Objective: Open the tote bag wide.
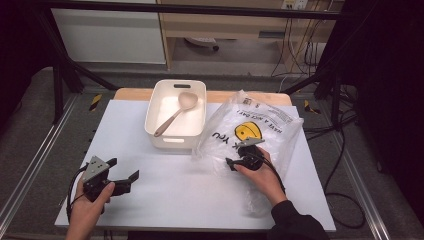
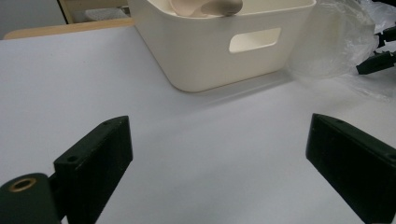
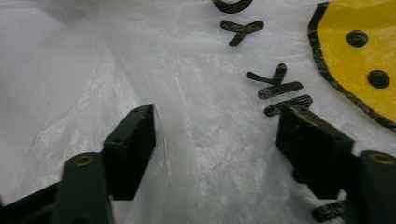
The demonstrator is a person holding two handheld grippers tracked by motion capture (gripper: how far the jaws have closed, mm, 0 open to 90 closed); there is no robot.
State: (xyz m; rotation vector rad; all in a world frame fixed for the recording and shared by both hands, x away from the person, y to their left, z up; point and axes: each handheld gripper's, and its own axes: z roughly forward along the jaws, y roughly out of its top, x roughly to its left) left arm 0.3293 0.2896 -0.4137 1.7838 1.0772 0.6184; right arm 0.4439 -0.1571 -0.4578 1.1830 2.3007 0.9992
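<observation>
A crumpled clear plastic bag (image 1: 265, 120) with a yellow smiley face and black lettering lies on the right half of the white table (image 1: 165, 200). My right gripper (image 1: 235, 155) rests on the bag's near left part, jaws apart. In the right gripper view the right gripper (image 3: 217, 116) stands open over the wrinkled bag (image 3: 210, 70), a fold of film beside one jaw. My left gripper (image 1: 123, 168) is open above bare table at the front left. In the left gripper view the left gripper (image 2: 219, 128) has nothing between its jaws and faces the bin and the bag (image 2: 331, 42).
A cream plastic bin (image 1: 150, 112) with cut-out handles stands at the table's back centre, touching the bag, and holds a beige ladle (image 1: 175, 115). The left gripper view shows the bin (image 2: 201, 56) and the ladle (image 2: 210, 5). Cables (image 1: 345, 150) lie on the floor to the right.
</observation>
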